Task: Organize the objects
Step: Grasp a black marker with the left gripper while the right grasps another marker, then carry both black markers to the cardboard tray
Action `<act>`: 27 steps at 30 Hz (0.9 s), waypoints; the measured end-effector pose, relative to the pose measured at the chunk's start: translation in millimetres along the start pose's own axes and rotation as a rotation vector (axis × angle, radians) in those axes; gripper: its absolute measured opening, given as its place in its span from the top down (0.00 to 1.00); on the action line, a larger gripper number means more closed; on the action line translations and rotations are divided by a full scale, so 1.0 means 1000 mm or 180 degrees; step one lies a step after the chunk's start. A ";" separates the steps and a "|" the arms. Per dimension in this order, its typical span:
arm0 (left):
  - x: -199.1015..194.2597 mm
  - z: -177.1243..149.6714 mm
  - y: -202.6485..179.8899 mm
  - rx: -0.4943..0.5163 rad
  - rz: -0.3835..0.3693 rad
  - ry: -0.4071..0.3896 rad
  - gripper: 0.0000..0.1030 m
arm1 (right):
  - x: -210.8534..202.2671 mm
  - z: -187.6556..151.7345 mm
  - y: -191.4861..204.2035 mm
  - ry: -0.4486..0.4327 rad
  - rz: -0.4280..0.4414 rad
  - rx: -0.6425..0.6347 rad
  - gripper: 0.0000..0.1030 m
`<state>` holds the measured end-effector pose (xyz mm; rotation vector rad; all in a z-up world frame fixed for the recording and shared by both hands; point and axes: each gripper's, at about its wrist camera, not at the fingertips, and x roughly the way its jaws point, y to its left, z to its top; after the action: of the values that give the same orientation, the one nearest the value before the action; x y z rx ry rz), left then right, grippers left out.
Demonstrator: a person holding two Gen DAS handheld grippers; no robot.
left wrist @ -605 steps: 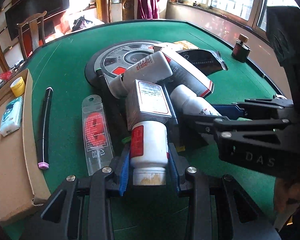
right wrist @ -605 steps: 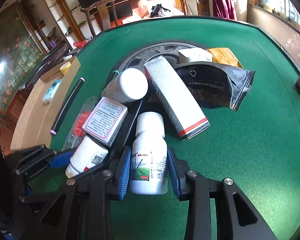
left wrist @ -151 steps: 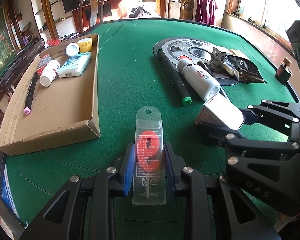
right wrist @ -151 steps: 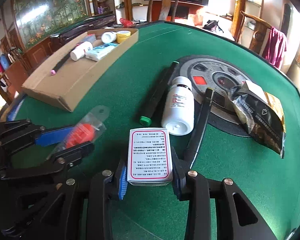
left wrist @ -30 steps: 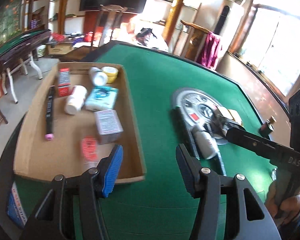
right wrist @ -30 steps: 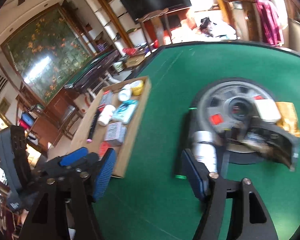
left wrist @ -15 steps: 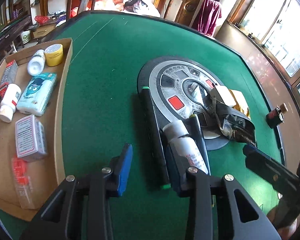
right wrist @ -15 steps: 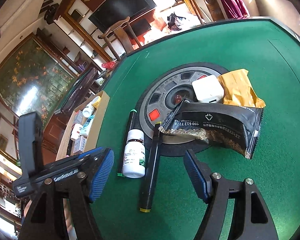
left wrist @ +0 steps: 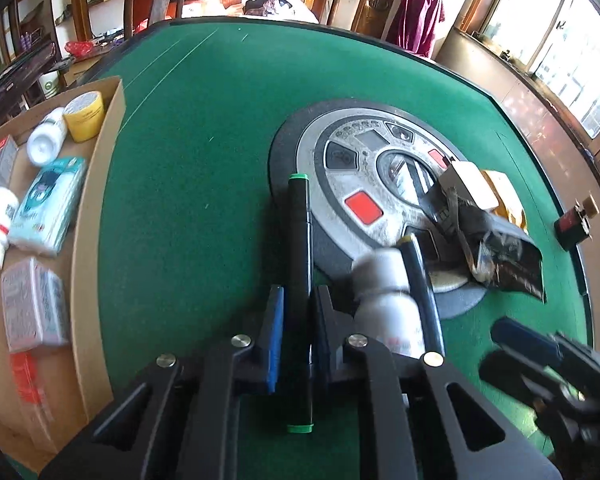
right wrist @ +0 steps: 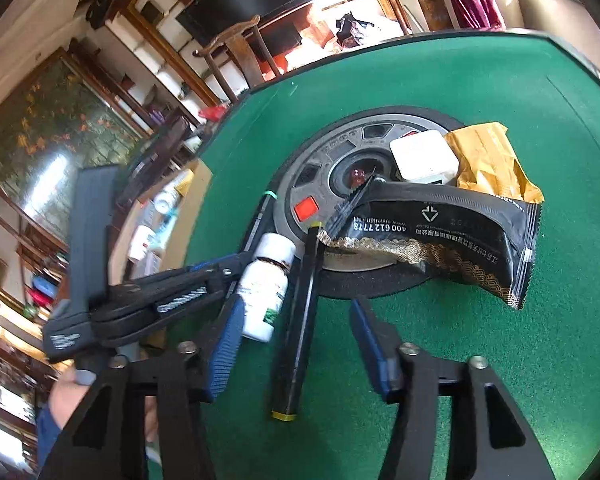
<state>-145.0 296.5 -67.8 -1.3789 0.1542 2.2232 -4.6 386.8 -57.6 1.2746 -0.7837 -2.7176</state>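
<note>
Two hand-held grippers are at work over the green worktop [left wrist: 204, 152]. The left hand-held gripper [left wrist: 296, 336] stands at lower centre of the left wrist view, its blue pads close on either side of the green-capped marker [left wrist: 299, 280]; whether they already press the barrel cannot be told. The right hand-held gripper [right wrist: 296, 344] is spread wide at lower centre of the right wrist view, straddling the yellow-capped marker [right wrist: 300, 320] without touching it.

Step in hand, as judged: picking up the two markers for transfer to the cardboard tray [left wrist: 96, 208] at the left edge of the left wrist view, which already holds bottles and packets. Next move calls for the left pads to seat firmly, the right pads to come together on the barrel, then a clean lift.

Both markers are long, slim and black, lying flat, far ends on the grey round device [left wrist: 364, 184]. The white bottle [right wrist: 266, 288] lies between them, touching or nearly so; a lift may set it rolling. A black foil packet [right wrist: 452, 232] remains to be sorted
</note>
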 end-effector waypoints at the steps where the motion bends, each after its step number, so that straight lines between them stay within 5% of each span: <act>1: -0.004 -0.007 0.001 0.0029 0.0014 -0.0025 0.86 | 0.002 -0.001 0.004 0.0017 -0.0081 -0.0083 0.57; 9: -0.024 -0.048 0.004 0.0049 0.0096 -0.0201 0.86 | 0.033 -0.013 0.028 0.0148 -0.0599 -0.0698 0.60; 12: -0.022 -0.050 -0.002 0.0133 0.0211 -0.0269 0.86 | 0.038 -0.016 0.033 0.0163 -0.0940 -0.0964 0.84; 13: -0.022 -0.051 -0.003 0.0142 0.0229 -0.0295 0.86 | 0.038 -0.016 0.032 0.0163 -0.1031 -0.0991 0.84; 27: -0.018 -0.055 -0.006 0.0275 0.0312 -0.0479 0.86 | 0.017 -0.014 0.014 0.0068 -0.0769 -0.0759 0.85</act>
<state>-91.3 275.8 -77.4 -1.1766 0.2666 2.3617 -8.2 364.5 -70.4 1.4203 -0.3065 -2.8629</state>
